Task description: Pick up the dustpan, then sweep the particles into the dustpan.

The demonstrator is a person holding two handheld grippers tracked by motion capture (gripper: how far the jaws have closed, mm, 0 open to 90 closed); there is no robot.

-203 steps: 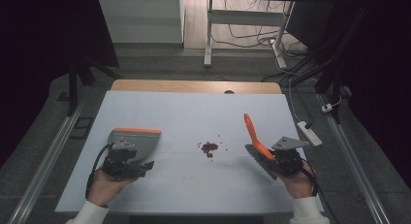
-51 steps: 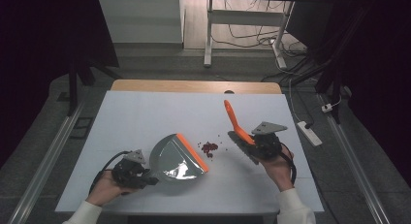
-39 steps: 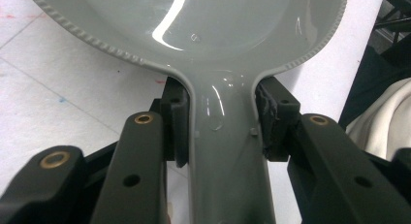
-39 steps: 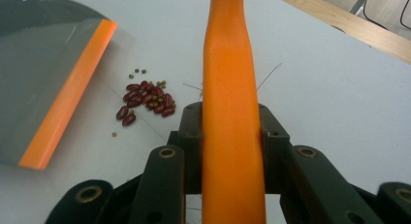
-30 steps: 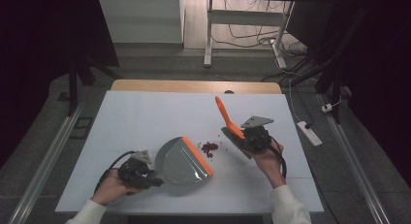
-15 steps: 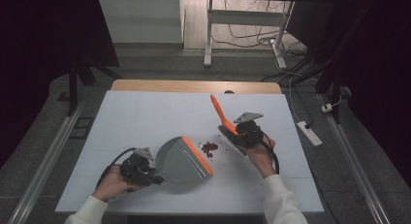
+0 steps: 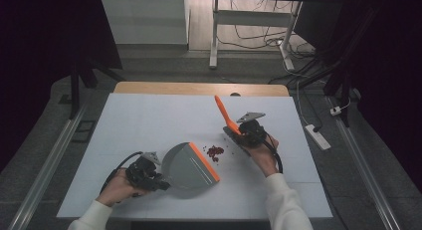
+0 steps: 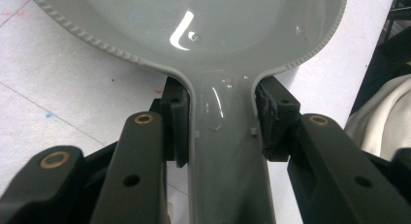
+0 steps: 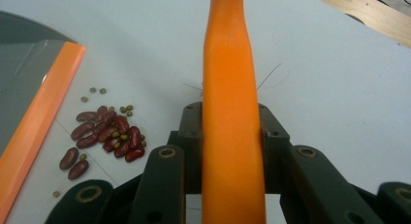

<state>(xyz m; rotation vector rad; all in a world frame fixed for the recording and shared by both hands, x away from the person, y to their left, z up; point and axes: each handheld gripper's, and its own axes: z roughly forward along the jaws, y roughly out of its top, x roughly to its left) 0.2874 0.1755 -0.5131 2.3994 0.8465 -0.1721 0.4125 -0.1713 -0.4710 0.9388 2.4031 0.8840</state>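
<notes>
A grey dustpan [image 7: 185,165] with an orange lip [image 7: 204,162] lies on the white table, lip toward a small pile of red and green beans [image 7: 215,152]. My left gripper [image 7: 148,173] is shut on the dustpan's handle [image 8: 225,161], and both pads [image 8: 177,122] press its sides. To the right of the beans, my right gripper [image 7: 245,135] is shut on an orange brush handle [image 7: 224,112] that slants up and away. In the right gripper view the handle [image 9: 230,112] runs between the jaws, with the beans [image 9: 106,134] and the orange lip [image 9: 39,117] to its left.
The white table [image 7: 149,120] has a wooden strip [image 7: 199,88] along its far edge. Beyond it stand a desk frame [image 7: 214,36] and cables on the floor. A white power strip [image 7: 317,135] lies on the floor at the right. A pale sleeve [image 8: 383,122] shows beside the dustpan.
The right gripper has carried the brush a little leftward, nearer the beans. The dustpan and left gripper have stayed put over the last second, after sliding in from the left before that.
</notes>
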